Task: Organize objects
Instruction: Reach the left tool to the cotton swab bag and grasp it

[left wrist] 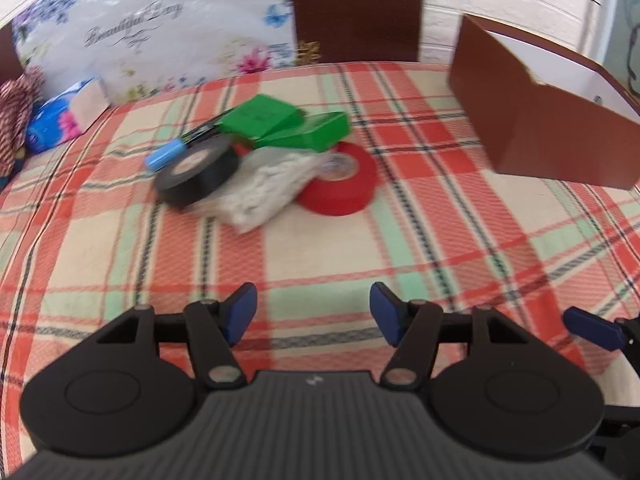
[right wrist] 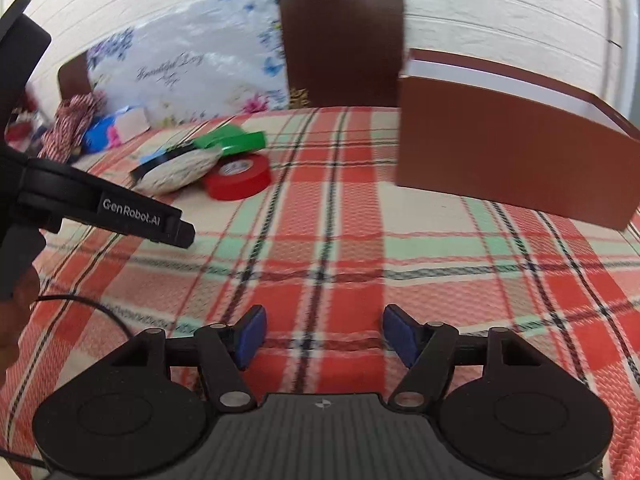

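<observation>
A heap of small objects lies on the plaid bedspread: a black tape roll, a red tape roll, a white cloth bundle, two green boxes and a blue-capped pen. An open brown box stands to the right. My left gripper is open and empty, well short of the heap. My right gripper is open and empty, over bare bedspread in front of the brown box.
A floral pillow and a dark brown headboard stand at the back. A blue packet and red-white cloth lie at the far left. The left gripper's body shows at the left of the right wrist view.
</observation>
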Tool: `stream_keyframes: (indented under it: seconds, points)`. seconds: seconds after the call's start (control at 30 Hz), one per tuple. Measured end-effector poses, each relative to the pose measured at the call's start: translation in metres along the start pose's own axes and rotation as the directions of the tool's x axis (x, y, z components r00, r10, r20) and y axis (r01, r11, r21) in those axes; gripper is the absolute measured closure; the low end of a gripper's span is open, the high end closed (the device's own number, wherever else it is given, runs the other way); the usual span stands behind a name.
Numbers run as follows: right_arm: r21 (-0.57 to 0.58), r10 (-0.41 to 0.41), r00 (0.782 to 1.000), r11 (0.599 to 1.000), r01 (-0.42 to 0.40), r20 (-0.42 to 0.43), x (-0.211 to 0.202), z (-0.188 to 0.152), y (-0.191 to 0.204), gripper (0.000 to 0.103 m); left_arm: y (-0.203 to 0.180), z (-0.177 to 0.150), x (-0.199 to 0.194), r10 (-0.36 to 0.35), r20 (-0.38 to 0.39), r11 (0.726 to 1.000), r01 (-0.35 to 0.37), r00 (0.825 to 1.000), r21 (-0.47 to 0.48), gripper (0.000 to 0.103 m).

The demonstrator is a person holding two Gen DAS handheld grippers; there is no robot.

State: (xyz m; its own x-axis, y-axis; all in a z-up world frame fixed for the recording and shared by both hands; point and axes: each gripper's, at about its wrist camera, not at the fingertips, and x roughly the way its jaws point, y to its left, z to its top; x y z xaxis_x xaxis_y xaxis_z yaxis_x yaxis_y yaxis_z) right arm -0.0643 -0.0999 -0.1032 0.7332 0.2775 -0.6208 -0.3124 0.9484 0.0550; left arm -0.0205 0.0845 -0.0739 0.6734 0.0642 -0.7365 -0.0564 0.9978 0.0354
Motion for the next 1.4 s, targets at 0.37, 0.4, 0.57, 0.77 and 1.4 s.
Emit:
stream_keyframes:
  seconds: [0.37,0.4,0.57,0.77,1.4]
  points:
    - [-0.033,0.239,0.971,0.97,-0.239,-0.024,0.036,0.052,0.057,0.043,0.163,-0.04,0.015,0.221,0.184,0.918,-0.14,0.958,-0.371,0.007]
    - [0.03,0.292,0.956,0.956,-0.291,-0.034,0.045,0.06,0.056,0.043,0.164,-0.041,0.015,0.216,0.192,0.916,-0.13,0.957,-0.38,0.006]
    - [0.405,0.427,0.904,0.831,-0.383,-0.021,0.104,0.092,0.045,0.053,0.155,-0.04,0.015,0.198,0.214,0.93,-0.114,0.957,-0.349,0.006]
    - [0.565,0.51,0.857,0.73,-0.385,-0.074,0.135,0.086,0.038,0.082,0.16,-0.04,0.017,0.187,0.222,0.926,-0.097,0.957,-0.364,0.006]
    - [0.359,-0.151,0.988,0.925,0.126,0.041,-0.065,-0.01,-0.097,0.031,0.097,-0.013,0.001,-0.154,0.159,0.956,0.188,0.975,-0.225,0.007]
